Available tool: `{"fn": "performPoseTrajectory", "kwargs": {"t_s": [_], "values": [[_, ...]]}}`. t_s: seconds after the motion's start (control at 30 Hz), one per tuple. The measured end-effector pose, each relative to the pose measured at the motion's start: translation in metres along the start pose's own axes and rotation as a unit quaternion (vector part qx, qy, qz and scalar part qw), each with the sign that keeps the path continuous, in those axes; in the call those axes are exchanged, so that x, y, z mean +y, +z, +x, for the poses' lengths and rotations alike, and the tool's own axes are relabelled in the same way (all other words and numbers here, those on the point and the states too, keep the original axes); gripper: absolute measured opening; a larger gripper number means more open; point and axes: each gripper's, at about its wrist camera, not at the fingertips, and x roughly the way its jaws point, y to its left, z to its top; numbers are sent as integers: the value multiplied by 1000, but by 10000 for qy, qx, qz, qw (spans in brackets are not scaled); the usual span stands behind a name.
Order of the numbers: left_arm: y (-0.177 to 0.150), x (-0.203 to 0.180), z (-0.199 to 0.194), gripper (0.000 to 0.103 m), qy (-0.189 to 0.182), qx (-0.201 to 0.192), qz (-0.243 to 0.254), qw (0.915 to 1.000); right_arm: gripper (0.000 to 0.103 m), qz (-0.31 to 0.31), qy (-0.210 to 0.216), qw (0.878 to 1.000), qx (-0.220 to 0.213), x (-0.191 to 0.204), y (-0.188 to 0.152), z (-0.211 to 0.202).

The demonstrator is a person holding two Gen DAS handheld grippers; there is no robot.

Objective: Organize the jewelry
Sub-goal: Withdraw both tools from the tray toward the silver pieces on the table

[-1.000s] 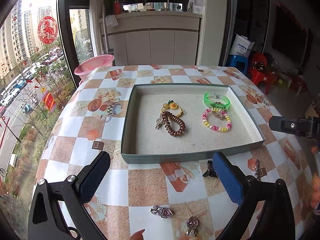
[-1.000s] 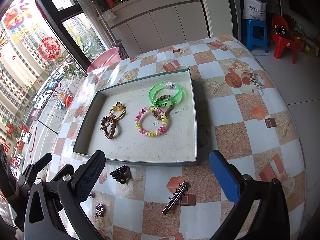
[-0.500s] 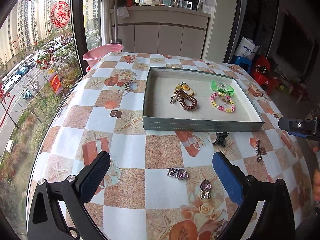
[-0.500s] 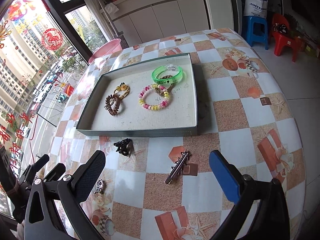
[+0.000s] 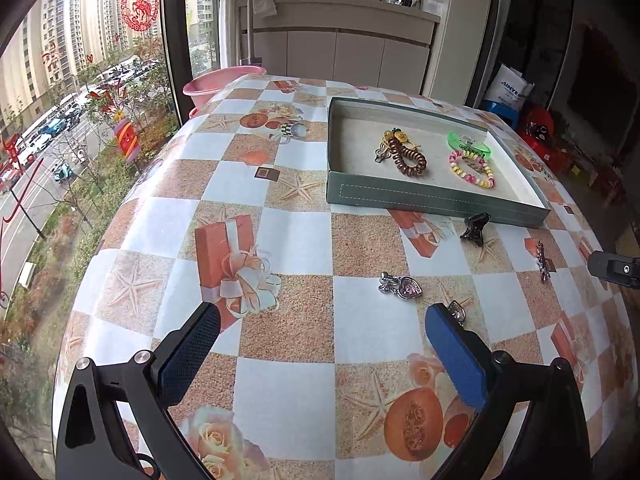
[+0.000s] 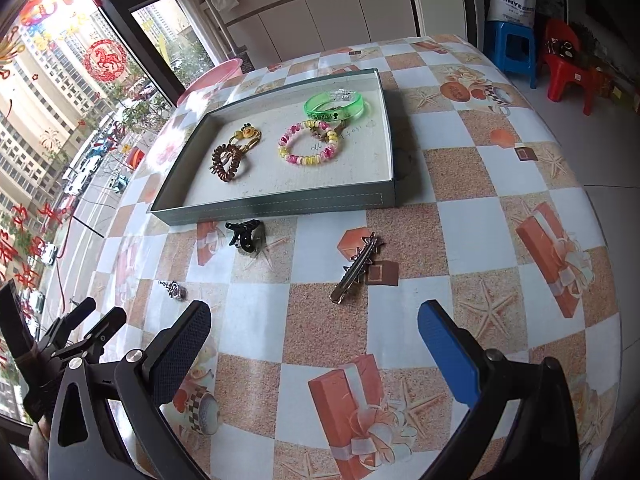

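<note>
Left gripper (image 5: 318, 334): released, jaws wide, nothing between them, above my side of the table (image 5: 288, 240). Right gripper (image 6: 314, 334): likewise spread and empty.

Tray (image 6: 280, 204): shallow grey-green box on the far half of the table. Contents as I count them:
- green bangle (image 6: 334, 105), far right corner;
- pink-and-yellow beaded bracelet (image 6: 310, 143), just in front of the bangle;
- brown coil hair tie (image 6: 226, 160), touching a yellow charm piece (image 6: 248, 134).

Loose on the table, outside the tray:
- black claw clip (image 6: 245, 234), just beside the tray's near wall;
- long metal hair clip (image 6: 358, 268), ahead of the right gripper;
- silver heart pendant (image 5: 400, 284);
- second small pendant (image 5: 456, 312), partly hidden by the left gripper's blue finger (image 5: 454, 356).
</note>
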Motion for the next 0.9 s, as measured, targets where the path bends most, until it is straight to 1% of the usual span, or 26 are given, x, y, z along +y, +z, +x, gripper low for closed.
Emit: {"fn": "performPoseTrajectory", "kwargs": {"t_s": [0.17,0.3,0.5,0.6,0.9], "values": [[-7,-7,9,103,-13,96,167,9998,103,-94,-166,9997,159,-3,-19,8],[-7,-12,17,103,-56,179,252,9995,103,-55,-270,9993,244,-7,-25,15],[-4,-18,31,103,-132,297,246,9992,103,28,-497,9984,253,-8,-25,26],[-1,-21,37,103,-99,322,275,9991,103,96,-576,9980,249,-9,-23,30],[6,-31,46,103,-106,282,441,9986,103,266,-815,9960,239,-10,-19,45]]}}
